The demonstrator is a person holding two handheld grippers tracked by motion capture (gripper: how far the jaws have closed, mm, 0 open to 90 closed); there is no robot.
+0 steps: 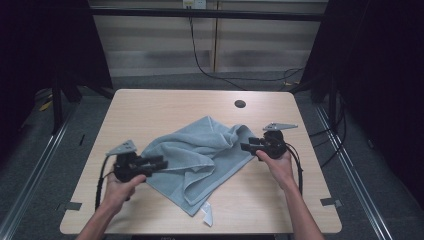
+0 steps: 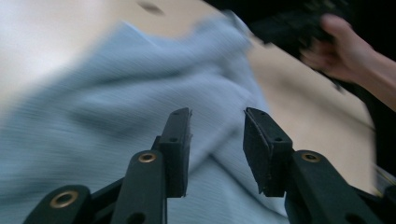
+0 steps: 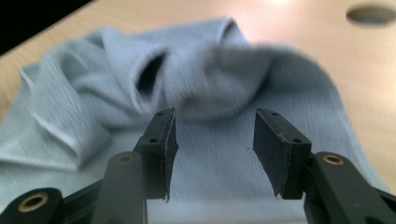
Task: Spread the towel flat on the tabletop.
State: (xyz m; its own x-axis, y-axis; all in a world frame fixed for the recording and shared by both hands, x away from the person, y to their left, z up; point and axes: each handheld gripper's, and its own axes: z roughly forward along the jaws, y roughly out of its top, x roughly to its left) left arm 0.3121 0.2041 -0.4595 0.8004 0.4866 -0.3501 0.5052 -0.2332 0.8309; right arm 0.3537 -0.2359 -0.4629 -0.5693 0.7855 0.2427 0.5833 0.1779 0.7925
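Observation:
A light blue towel [image 1: 200, 155] lies crumpled and partly folded in the middle of the wooden table [image 1: 165, 105]. At its left edge my left gripper [image 1: 162, 162] is held low; in the left gripper view [image 2: 217, 135] the jaws stand open over the blurred towel [image 2: 116, 93], with nothing between the pads. My right gripper [image 1: 244, 146] is at the towel's right edge. Seen in the right gripper view [image 3: 215, 140], its jaws are open too, and the rumpled towel [image 3: 219, 84] lies just beyond them.
A round cable hole [image 1: 240, 104] sits in the table near the far edge. A white label [image 1: 207, 215] on the towel's corner lies close to the near edge. The other hand [image 2: 341, 46] shows far off in the left gripper view. Dark floor and cables surround the table.

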